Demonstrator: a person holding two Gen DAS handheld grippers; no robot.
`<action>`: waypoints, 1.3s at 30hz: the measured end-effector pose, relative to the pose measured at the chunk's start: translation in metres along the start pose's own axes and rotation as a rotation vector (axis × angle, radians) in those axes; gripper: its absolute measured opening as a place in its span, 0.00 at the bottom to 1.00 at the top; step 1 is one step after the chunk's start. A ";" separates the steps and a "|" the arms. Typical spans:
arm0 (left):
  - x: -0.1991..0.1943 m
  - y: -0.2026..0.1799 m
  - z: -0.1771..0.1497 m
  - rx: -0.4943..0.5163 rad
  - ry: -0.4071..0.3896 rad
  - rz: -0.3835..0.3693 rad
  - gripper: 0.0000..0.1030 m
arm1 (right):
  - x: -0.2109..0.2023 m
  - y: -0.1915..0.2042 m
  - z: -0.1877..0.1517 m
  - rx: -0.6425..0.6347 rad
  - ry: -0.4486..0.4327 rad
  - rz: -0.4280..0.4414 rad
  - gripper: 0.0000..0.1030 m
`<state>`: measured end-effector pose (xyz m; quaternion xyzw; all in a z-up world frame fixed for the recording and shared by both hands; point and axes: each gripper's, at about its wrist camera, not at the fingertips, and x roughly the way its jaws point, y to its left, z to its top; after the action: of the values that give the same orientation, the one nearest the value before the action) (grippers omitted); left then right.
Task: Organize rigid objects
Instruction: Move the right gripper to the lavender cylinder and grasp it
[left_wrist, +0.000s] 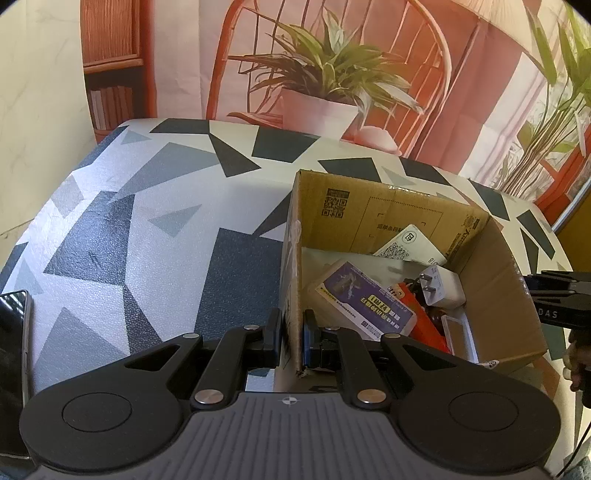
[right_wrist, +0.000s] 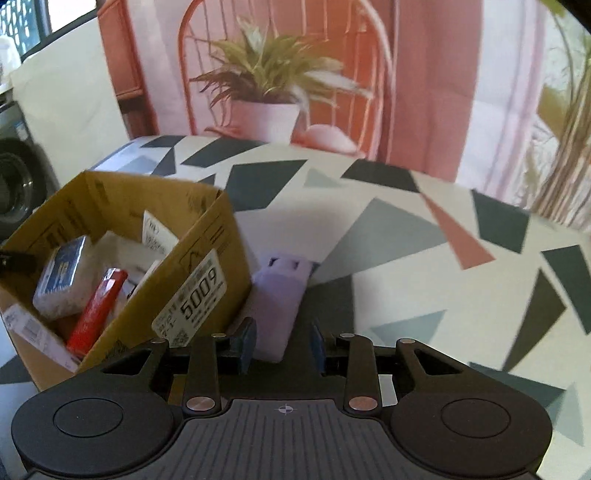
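Observation:
An open cardboard box (left_wrist: 399, 206) stands on the patterned table. It holds a white pack with a blue label (left_wrist: 365, 299), a white plug charger (left_wrist: 441, 286), a red item (right_wrist: 98, 310) and a white card (left_wrist: 410, 245). My left gripper (left_wrist: 293, 339) is shut on the box's near-left wall, one pad on each side of it. Just right of the box (right_wrist: 207, 236), a lilac rectangular object (right_wrist: 277, 302) lies on the table. My right gripper (right_wrist: 282, 347) straddles its near end with the jaws parted; the left pad is close against it and the right pad stands apart.
A dark phone (left_wrist: 13, 332) lies at the table's left edge. The tablecloth (right_wrist: 406, 229) stretches right of the lilac object. A printed backdrop of a chair and a potted plant (left_wrist: 325, 74) hangs behind the table.

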<state>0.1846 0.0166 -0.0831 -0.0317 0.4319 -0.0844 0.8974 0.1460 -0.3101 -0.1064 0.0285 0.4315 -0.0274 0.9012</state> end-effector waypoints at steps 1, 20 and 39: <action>0.000 0.000 0.000 -0.002 0.000 0.000 0.12 | 0.001 0.001 -0.001 0.004 -0.002 0.009 0.31; 0.001 -0.002 0.000 0.004 0.008 0.011 0.12 | 0.033 -0.035 0.000 0.245 0.008 0.176 0.36; 0.000 -0.003 0.000 -0.001 0.006 0.013 0.12 | 0.019 -0.035 -0.005 0.203 0.040 0.102 0.33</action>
<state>0.1845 0.0139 -0.0831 -0.0289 0.4351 -0.0784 0.8965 0.1514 -0.3450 -0.1247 0.1420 0.4426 -0.0246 0.8850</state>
